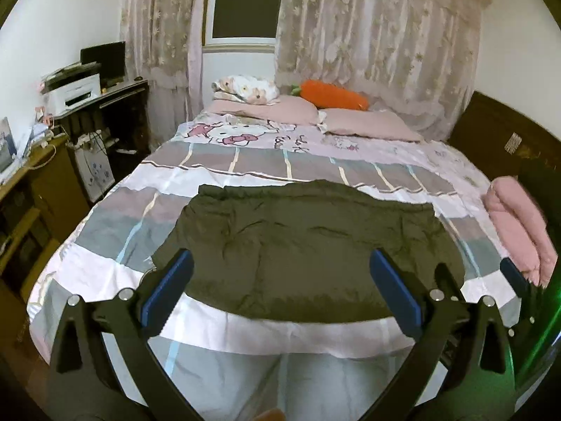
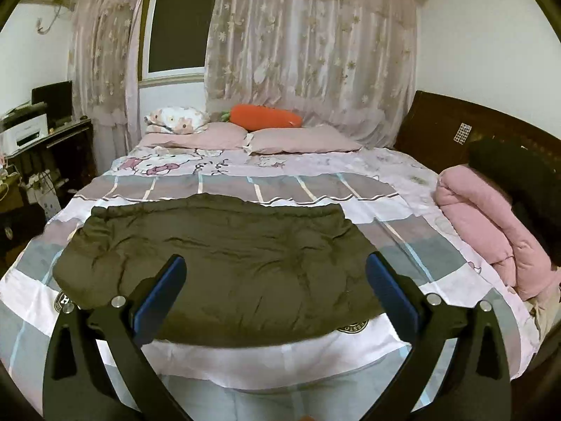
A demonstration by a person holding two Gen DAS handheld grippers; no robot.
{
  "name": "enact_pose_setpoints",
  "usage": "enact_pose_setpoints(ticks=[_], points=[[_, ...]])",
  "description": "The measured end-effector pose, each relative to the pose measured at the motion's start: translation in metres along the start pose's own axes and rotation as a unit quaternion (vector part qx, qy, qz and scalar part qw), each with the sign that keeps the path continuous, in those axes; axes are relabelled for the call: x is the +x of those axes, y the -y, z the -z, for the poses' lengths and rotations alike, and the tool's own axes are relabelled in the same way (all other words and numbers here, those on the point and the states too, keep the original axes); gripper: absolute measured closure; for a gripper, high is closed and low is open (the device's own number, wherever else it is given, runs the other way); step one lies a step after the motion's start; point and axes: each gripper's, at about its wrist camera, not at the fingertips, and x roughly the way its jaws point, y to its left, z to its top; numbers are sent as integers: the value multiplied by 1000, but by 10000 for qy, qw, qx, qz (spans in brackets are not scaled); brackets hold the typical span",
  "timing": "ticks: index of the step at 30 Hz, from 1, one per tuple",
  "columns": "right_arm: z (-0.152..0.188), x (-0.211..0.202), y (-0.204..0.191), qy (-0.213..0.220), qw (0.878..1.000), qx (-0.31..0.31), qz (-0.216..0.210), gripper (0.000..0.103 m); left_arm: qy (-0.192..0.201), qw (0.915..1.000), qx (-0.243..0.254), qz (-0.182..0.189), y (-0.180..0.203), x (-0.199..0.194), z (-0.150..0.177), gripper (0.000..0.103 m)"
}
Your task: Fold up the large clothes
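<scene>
My left tongs (image 1: pixel 280 280) stand wide apart with nothing between the blue pads (image 1: pixel 164 298), and they hang above the near edge of the bed (image 1: pixel 105 280), clear of the cloth. My right tongs (image 2: pixel 277 287) are just as wide and just as empty, also raised over the near edge.

The dark olive padded garment (image 1: pixel 308 249) lies flat on the bed, folded into a broad, rounded block. Its gathered hem runs along the far side, and its near fold sits just short of the bed's near edge, roughly midway between the left and right edges. From the right view the same garment (image 2: pixel 224 266) shows soft creases across its top.

Under it is a striped cartoon-print quilt cover (image 2: pixel 245 182). At the far edge rest two pink pillows (image 2: pixel 301 140), a flowered pillow (image 2: pixel 175 119) and an orange carrot cushion (image 2: pixel 270 117). A folded pink quilt (image 2: pixel 491 231) lies along the right edge, well apart from the garment. A dark wooden headboard (image 2: pixel 438 126) stands behind it.
</scene>
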Motion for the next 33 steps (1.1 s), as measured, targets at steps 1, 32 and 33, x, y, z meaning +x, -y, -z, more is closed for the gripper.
enact_pose_setpoints(ticks=[1,32,33], points=[[0,0,0,-2,10000,1,-8,1,15,10000,39,-38,2,-1,1,2],[3,4,-3,-119,9999,-27,-47,1,116,9995,249,-124,12,-6,4,2],[3,4,-3,-121,9999,-20,-52,1,120,9995,252,-129,12,-6,4,2]])
